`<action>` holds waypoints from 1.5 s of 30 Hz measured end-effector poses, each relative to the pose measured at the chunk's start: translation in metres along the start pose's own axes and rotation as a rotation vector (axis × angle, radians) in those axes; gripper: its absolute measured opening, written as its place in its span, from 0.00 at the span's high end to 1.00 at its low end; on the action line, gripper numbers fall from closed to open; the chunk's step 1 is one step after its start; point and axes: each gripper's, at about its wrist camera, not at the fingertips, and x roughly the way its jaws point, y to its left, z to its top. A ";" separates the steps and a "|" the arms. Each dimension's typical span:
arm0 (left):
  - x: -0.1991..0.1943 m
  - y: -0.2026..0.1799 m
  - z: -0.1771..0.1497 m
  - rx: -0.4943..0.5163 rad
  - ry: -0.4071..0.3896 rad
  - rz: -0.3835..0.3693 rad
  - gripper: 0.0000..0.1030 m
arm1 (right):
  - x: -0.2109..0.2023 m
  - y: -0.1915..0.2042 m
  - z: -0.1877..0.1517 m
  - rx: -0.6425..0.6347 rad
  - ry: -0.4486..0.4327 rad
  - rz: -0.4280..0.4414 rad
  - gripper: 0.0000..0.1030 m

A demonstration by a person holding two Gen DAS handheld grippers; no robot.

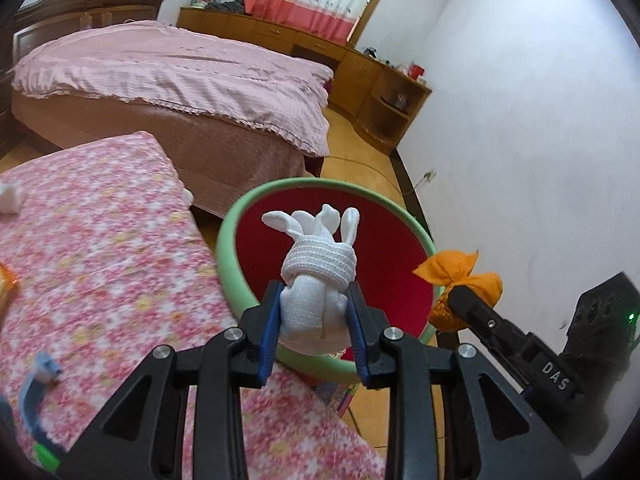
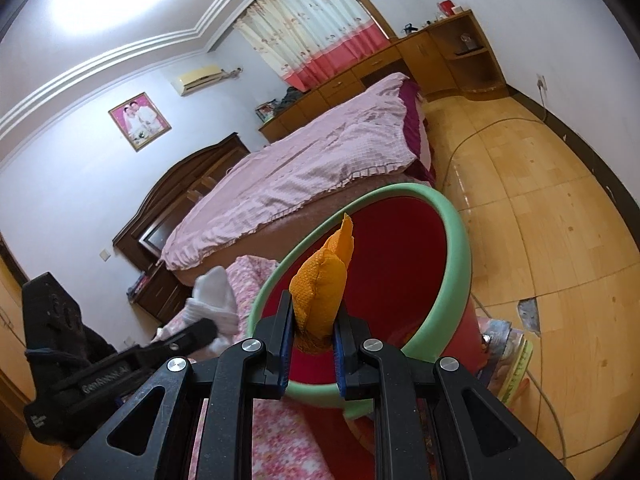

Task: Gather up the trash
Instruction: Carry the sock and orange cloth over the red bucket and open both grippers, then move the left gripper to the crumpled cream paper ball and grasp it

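Note:
My left gripper (image 1: 314, 294) is shut on a knotted white cloth bundle (image 1: 316, 268), held over the near rim of a red bin with a green rim (image 1: 236, 216). My right gripper (image 2: 314, 312) is shut on a knotted orange cloth bundle (image 2: 322, 280) above the same bin (image 2: 460, 248). In the left wrist view the orange bundle (image 1: 464, 284) and the right gripper's fingers (image 1: 476, 308) hang just right of the bin. In the right wrist view the white bundle (image 2: 212, 292) and the left gripper's fingers (image 2: 192, 332) show at the left.
A table with a pink floral cloth (image 1: 100, 260) lies left of the bin, with a white scrap (image 1: 10, 200), an orange item (image 1: 6, 284) and a blue item (image 1: 36, 384) on it. A large bed (image 1: 168, 76), wooden cabinets (image 1: 360, 72) and a floor cable (image 2: 472, 136) lie beyond.

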 end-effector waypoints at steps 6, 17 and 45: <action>0.021 -0.003 -0.002 0.005 0.046 0.001 0.69 | 0.011 -0.008 0.007 0.005 0.017 -0.004 0.81; 0.024 -0.004 0.000 0.021 0.046 0.028 0.53 | 0.017 -0.009 0.008 0.010 0.042 -0.016 0.75; -0.081 0.100 0.002 -0.143 -0.092 0.276 0.52 | 0.000 0.025 0.002 -0.053 0.040 0.005 0.74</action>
